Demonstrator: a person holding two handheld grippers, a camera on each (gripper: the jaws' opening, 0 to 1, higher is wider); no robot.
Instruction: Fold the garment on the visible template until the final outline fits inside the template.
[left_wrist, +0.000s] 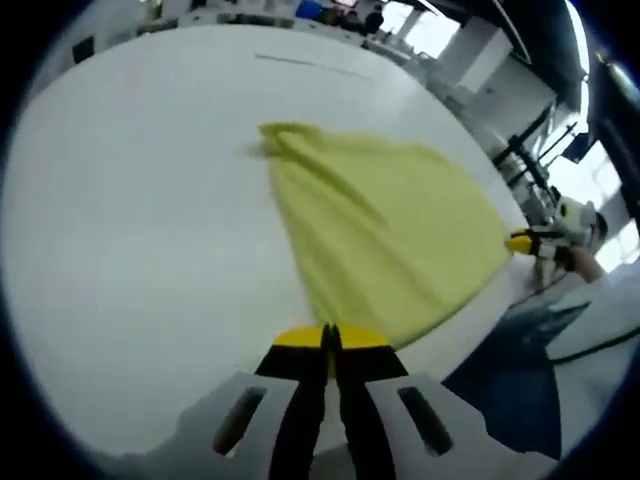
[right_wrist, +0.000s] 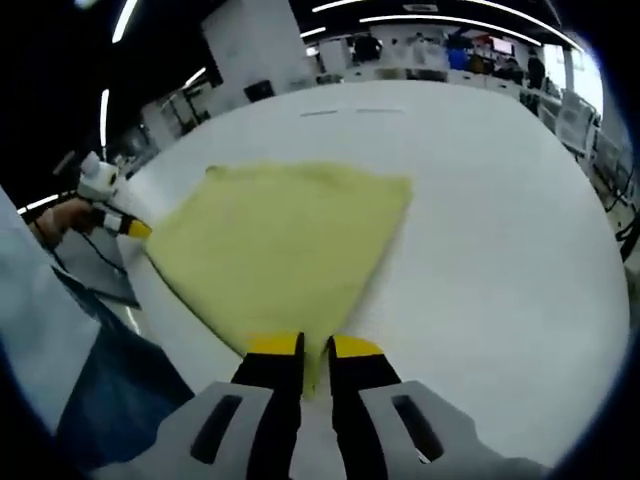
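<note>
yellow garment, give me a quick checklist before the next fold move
1. Left hand-held gripper shut on the yellow garment: ok, jaws pinch a corner.
2. Right hand-held gripper shut on the garment: ok, the other corner sits between its jaws.
3. Garment spread between the two hand-held grippers on the white table: ok, a few wrinkles.
4. Whole garment in view: ok.
5. Template outline visible: cannot tell, only a faint line far up the table.

plain yellow garment (left_wrist: 385, 235) on a white table (left_wrist: 130, 230), black gripper jaws with yellow tips touching the garment's edge, no pattern anywhere
</note>
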